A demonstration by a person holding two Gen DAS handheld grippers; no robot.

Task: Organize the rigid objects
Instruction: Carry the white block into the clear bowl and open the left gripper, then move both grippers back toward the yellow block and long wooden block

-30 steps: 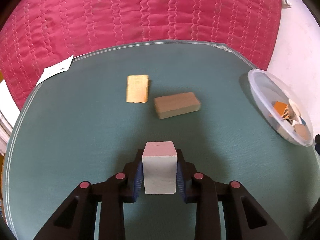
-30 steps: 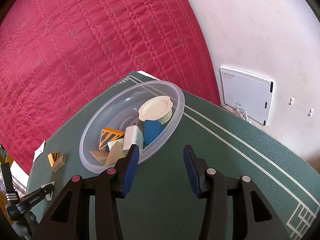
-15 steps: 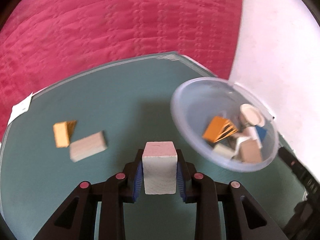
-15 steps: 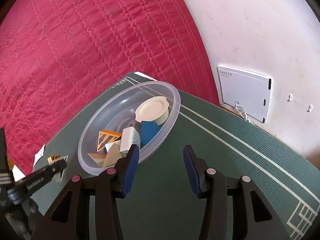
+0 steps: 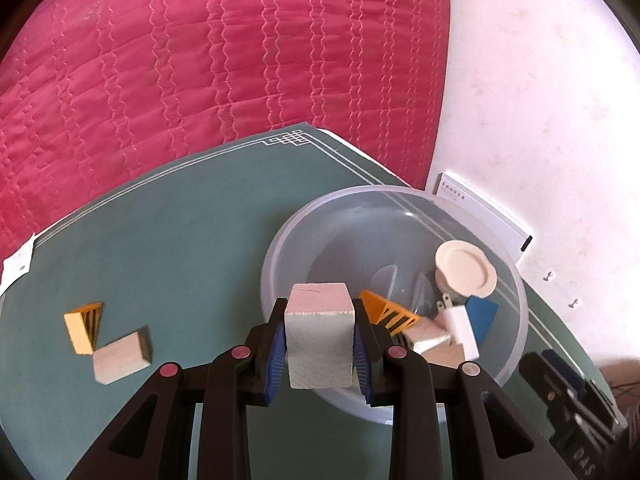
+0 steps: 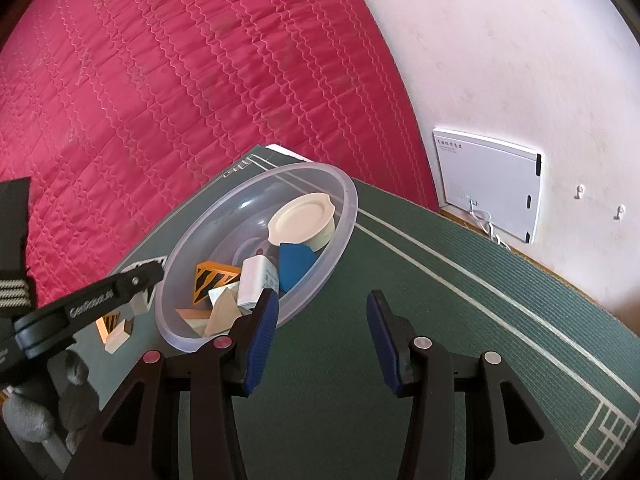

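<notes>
left gripper (image 5: 320, 344) grips a cube (image 5: 319, 334) at the bowl (image 5: 516, 344) rim; right gripper (image 6: 320, 336) gapes empty. arm lettering blurred.

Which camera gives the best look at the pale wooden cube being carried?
The left wrist view: the pale wooden cube fills the centre, clamped in the left claw. The right wrist view shows only a sliver of it beside that claw.

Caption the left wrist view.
Left gripper clamps a pale wooden cube at the clear bowl's near rim.
</notes>
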